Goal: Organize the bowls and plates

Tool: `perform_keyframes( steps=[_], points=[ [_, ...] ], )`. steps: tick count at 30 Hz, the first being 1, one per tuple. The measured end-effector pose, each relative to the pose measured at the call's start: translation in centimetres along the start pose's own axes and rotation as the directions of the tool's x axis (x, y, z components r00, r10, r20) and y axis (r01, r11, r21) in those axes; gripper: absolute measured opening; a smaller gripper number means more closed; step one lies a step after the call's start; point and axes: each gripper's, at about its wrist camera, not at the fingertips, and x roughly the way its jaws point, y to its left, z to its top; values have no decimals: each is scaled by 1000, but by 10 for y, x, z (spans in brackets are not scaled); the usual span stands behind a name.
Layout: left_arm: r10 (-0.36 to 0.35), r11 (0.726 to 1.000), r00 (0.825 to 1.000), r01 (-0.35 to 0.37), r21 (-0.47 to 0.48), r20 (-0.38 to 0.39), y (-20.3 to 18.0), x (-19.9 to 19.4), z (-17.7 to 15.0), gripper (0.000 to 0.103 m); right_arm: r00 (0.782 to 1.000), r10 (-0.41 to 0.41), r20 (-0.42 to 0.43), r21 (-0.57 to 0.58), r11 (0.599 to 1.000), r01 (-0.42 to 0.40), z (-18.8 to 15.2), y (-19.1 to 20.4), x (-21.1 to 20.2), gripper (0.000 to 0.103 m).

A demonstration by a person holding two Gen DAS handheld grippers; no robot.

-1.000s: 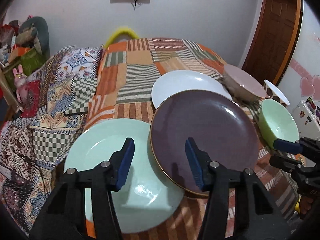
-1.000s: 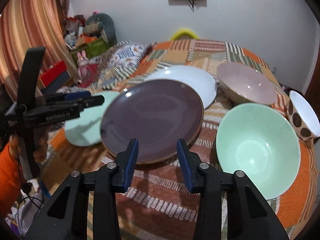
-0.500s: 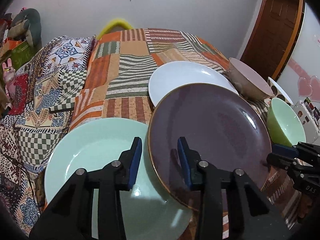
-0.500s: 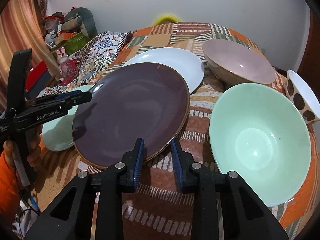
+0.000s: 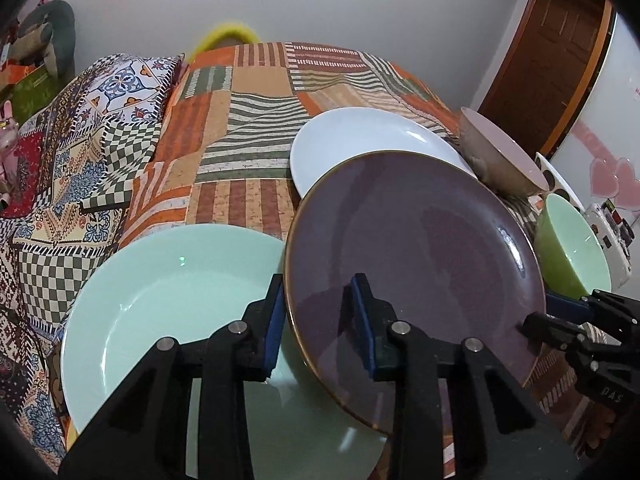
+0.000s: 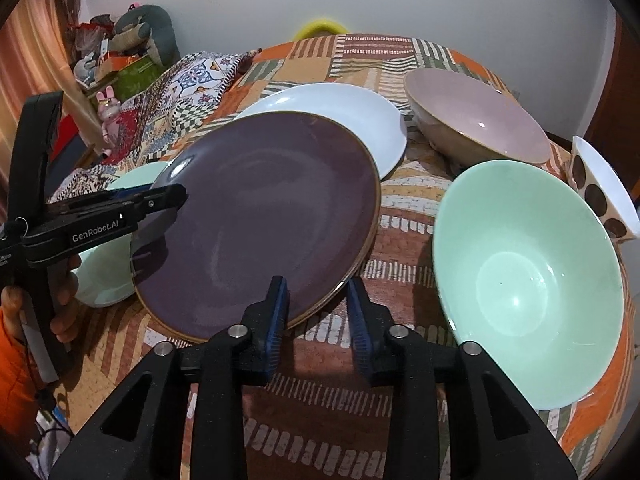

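Both grippers have closed in on purple plate: left gripper closing astride its left rim; right gripper opening astride its near rim; neither pinches.

A glossy dark purple plate with a gold-brown rim sits tilted near the bed's front edge, overlapping a mint-green plate and a white plate. Toward the right edge stand a mint-green bowl, a pink bowl and a white brown-dotted bowl.
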Motion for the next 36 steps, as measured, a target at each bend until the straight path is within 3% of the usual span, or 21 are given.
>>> perform_keyframes(
  steps=[15, 24, 36],
  points=[
    [36, 999, 999, -37, 7, 36, -9, -28, -16, 30, 998, 52, 42, 56, 997, -54, 1, -5, -8, 29],
    [91, 995, 993, -95, 39, 81, -24, -57, -32, 30, 995, 92, 42, 45, 995, -94, -7, -2, -16, 29],
    [85, 994, 988, -93, 61, 128, -47, -99, -49, 30, 992, 94, 90, -12, 996, -93, -18, -3, -50, 29]
  ],
)
